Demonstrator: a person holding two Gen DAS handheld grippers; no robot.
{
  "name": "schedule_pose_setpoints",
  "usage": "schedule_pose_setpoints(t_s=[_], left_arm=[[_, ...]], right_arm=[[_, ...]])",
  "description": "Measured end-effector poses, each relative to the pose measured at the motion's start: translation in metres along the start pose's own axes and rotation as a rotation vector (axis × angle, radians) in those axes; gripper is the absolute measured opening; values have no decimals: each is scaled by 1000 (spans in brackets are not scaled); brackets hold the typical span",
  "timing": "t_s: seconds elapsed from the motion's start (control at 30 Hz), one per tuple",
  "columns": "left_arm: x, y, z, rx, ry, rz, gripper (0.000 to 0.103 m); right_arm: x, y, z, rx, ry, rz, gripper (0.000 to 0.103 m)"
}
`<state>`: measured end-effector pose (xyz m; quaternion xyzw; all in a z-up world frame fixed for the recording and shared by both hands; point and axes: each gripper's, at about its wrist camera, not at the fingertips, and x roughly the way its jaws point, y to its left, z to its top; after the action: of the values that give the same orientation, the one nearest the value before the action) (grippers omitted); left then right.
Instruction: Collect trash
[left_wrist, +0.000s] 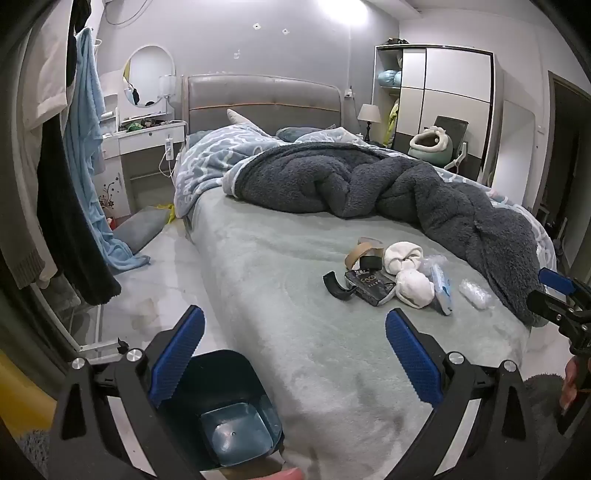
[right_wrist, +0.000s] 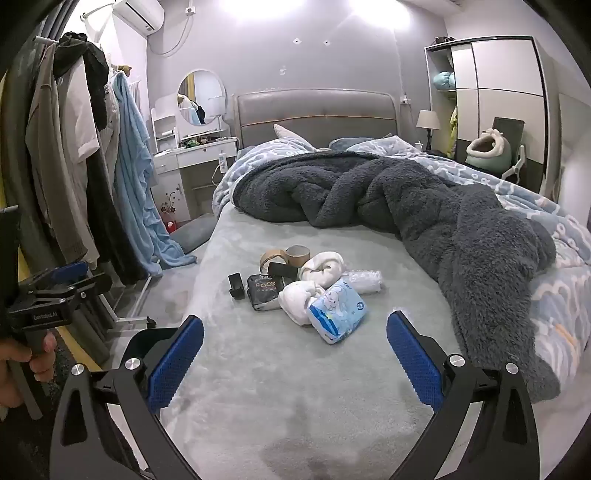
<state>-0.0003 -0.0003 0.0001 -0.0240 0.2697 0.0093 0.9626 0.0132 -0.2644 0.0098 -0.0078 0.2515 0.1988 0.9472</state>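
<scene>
A pile of trash lies on the grey-green bed sheet (right_wrist: 295, 387): a blue tissue pack (right_wrist: 338, 314), white crumpled cloth balls (right_wrist: 297, 299), a black "Face" pouch (right_wrist: 264, 291), cardboard tape rolls (right_wrist: 295, 253), a black clip piece (right_wrist: 236, 286) and clear bubble wrap (right_wrist: 364, 280). The pile also shows in the left wrist view (left_wrist: 391, 277). A dark blue bin (left_wrist: 221, 413), empty, stands by the bed under my left gripper (left_wrist: 293, 332). My left gripper is open. My right gripper (right_wrist: 294, 334) is open, just short of the tissue pack.
A dark grey fleece blanket (right_wrist: 424, 206) and blue patterned duvet (right_wrist: 561, 229) cover the bed's far and right side. A clothes rack with hanging clothes (right_wrist: 85, 166) stands left, a white dressing table (right_wrist: 195, 155) beyond, a wardrobe (right_wrist: 498, 92) at right.
</scene>
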Motion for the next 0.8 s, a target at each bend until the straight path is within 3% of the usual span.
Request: schedule_pose_setpoints(t_s=[0.8], left_arm=[[1,0,0,-1,8,-1,100]], right_arm=[[0,-1,0,8,7,2,100]])
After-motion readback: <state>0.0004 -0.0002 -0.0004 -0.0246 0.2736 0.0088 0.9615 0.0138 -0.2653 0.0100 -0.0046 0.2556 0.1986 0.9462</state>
